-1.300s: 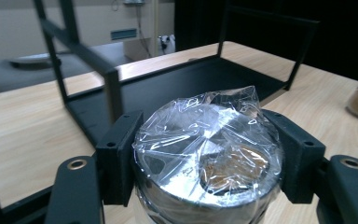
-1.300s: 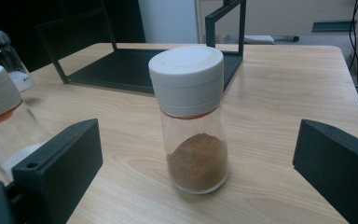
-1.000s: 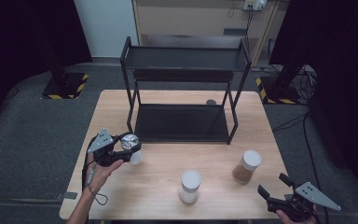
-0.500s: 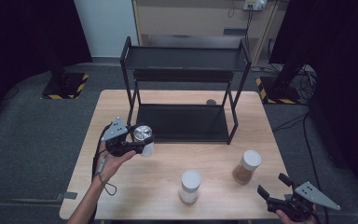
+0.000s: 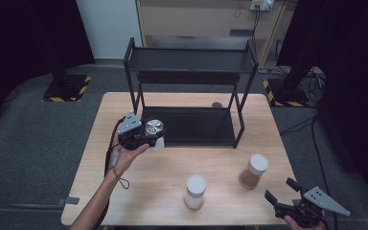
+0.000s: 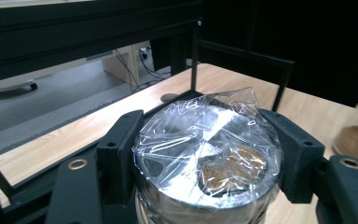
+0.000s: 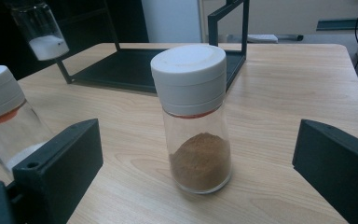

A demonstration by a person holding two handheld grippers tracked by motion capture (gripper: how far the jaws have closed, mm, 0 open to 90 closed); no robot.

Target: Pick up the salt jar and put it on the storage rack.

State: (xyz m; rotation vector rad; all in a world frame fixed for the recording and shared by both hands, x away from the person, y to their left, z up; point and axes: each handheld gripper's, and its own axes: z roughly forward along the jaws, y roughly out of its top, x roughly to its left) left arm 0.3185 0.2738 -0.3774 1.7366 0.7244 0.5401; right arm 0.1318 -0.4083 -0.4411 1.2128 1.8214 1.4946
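Left tool [image 5: 149,137] clamped foil-topped jar [image 6: 207,149] between jaws, just before rack [image 5: 191,81]; right tool [image 5: 281,194] gaped wide.

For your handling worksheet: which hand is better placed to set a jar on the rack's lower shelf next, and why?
The left. Its left gripper is shut on the foil-topped jar, held right at the front of the black rack. The right gripper waits open at the table's near edge, holding nothing, facing the brown-powder jar.

black rack [image 5: 191,62], white-lidded jar [image 5: 254,170], brown powder
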